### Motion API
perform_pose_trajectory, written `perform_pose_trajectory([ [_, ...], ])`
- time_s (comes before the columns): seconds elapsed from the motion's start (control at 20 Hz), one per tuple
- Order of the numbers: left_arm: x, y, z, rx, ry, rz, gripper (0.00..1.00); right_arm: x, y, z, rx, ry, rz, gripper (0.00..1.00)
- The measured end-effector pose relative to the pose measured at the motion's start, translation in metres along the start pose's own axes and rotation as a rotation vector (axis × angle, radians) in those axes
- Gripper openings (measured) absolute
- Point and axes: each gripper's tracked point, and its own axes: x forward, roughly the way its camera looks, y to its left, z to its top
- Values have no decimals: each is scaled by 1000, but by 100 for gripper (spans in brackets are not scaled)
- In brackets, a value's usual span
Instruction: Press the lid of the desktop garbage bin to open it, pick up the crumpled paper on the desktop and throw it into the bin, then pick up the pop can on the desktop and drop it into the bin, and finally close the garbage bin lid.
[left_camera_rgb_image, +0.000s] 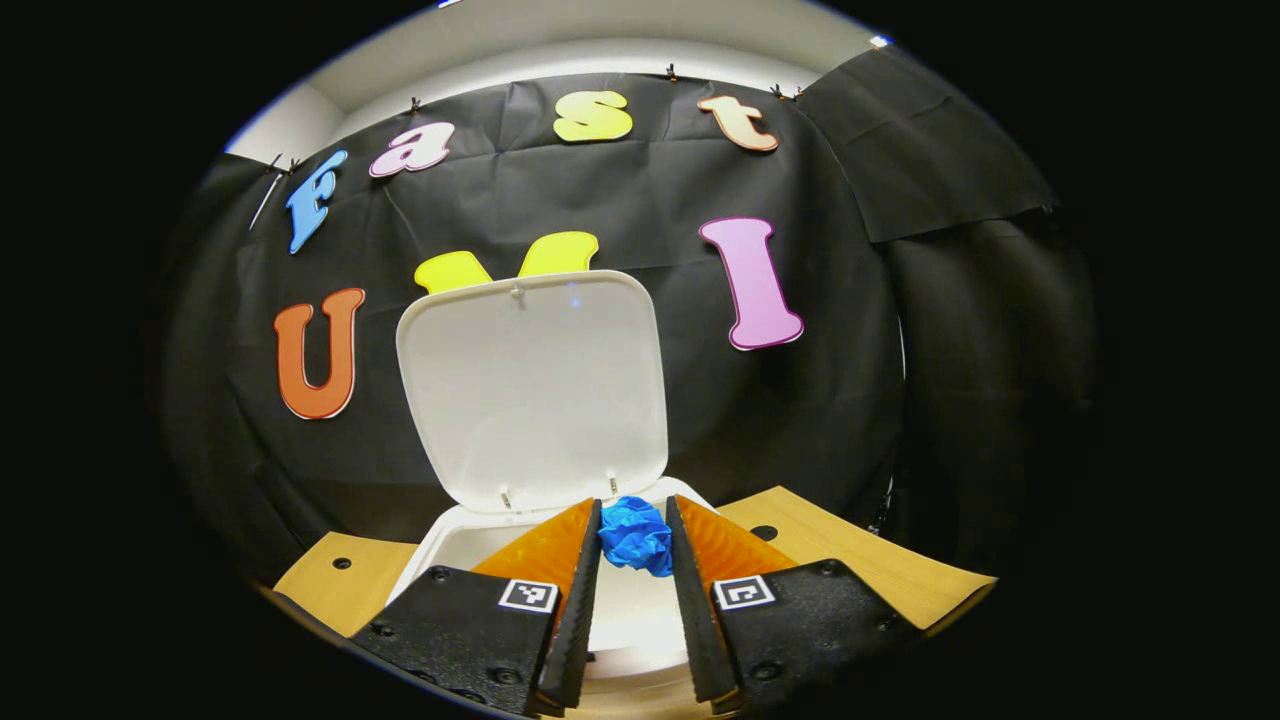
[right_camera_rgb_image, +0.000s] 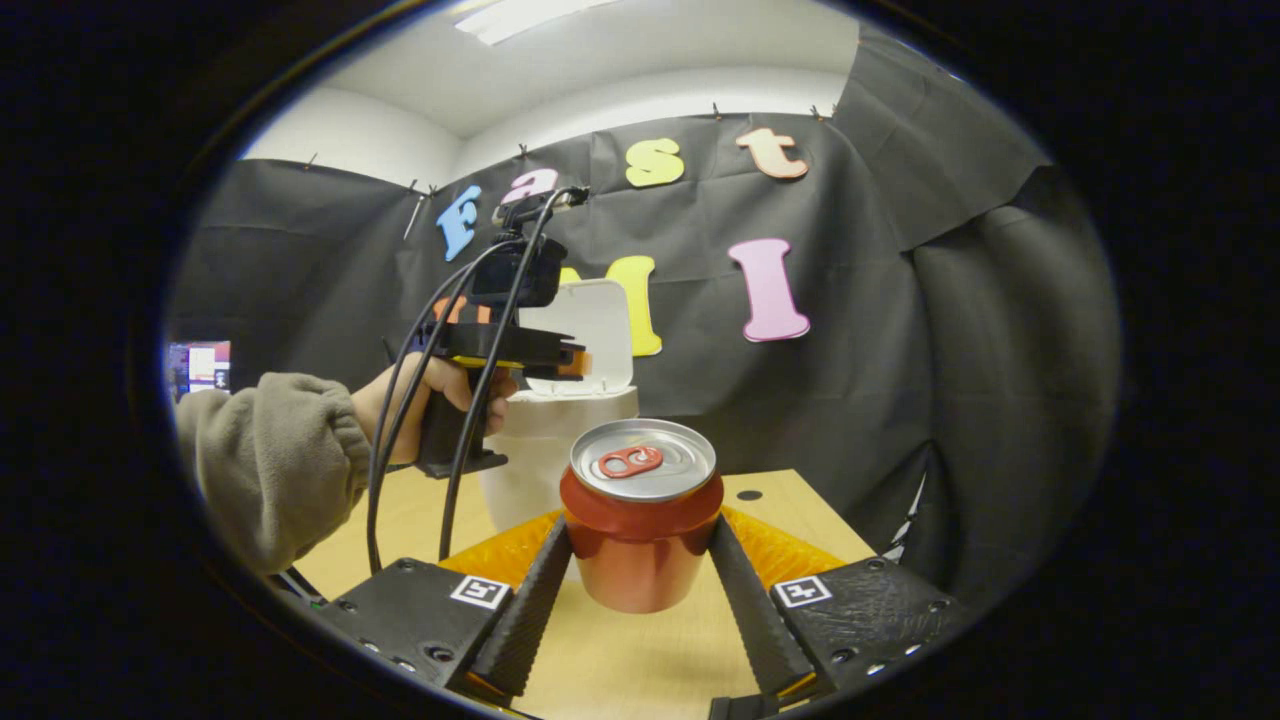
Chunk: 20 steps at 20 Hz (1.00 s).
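In the left gripper view, the left gripper (left_camera_rgb_image: 634, 535) is holding the blue crumpled paper (left_camera_rgb_image: 636, 537) between its fingers (left_camera_rgb_image: 578, 590), which are sitting narrowly apart and pressing on the wad from both sides. The paper is hanging over the open mouth of the white desktop garbage bin (left_camera_rgb_image: 440, 545), whose lid (left_camera_rgb_image: 532, 385) is standing upright behind it, hinged at the far rim. The wooden worktop (left_camera_rgb_image: 850, 555) is showing on either side of the bin, with bare room out to its right edge.

In the right gripper view, the right gripper (right_camera_rgb_image: 640, 560) is closing on the red pop can (right_camera_rgb_image: 640, 530), which is standing upright with its silver top and tab facing up. Both fingers (right_camera_rgb_image: 525, 600) appear to be touching the can's sides, though the contact line is hard to judge at this angle. The can seems raised just off the worktop (right_camera_rgb_image: 780, 500). Behind it, the bin (right_camera_rgb_image: 545, 450) is standing near, lid (right_camera_rgb_image: 590, 335) up, and a hand (right_camera_rgb_image: 420, 405) in a grey sleeve (right_camera_rgb_image: 275, 460) is holding the left gripper (right_camera_rgb_image: 565, 362) over the bin's left rim.
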Motion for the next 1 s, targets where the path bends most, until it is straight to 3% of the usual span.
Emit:
perform_pose_trajectory([
  [0.1, -5, 9, -1, 9, 3, 33, 48, 0, 6, -2, -14, 2, 8, 81],
  [0.3, -18, 18, 1, -44, -14, 50, 78, -1, 12, 1, -29, -13, 12, 81],
  [0.45, -35, 33, 2, -62, -32, 88, 86, -1, 13, -3, -40, -11, 7, 81],
  [0.55, -52, 44, 0, -69, -45, 118, 99, -1, 15, -3, -42, -11, 6, 81],
  [1.0, -128, 75, -39, -47, -70, 164, 98, -4, 38, -4, -51, -21, 51, 81],
])
